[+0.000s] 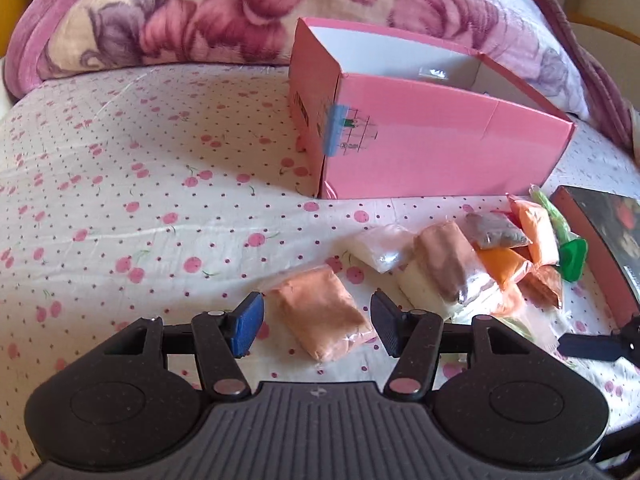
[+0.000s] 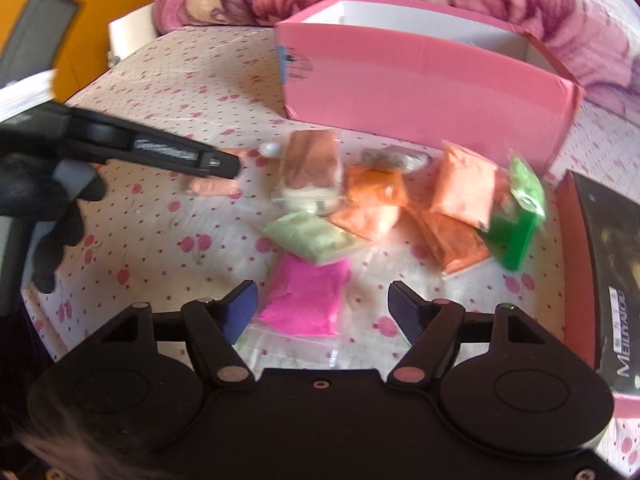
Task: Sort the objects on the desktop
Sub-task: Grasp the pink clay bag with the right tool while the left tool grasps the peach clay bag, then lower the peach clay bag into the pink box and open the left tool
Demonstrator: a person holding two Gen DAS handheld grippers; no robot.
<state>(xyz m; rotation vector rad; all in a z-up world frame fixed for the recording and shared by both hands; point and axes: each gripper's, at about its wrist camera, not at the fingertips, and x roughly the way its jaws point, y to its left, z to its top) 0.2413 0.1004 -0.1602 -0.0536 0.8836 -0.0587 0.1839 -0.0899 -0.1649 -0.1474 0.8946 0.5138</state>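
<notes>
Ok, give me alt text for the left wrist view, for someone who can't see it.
The open left gripper straddles a peach clay packet lying on a cherry-print sheet, not yet closed on it. To its right is a pile of more packets, and behind stands an open pink box.

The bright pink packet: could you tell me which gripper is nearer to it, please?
Right. The right gripper is open with the bright pink packet lying between its fingers. The left gripper is farther left, open around a peach packet.
</notes>
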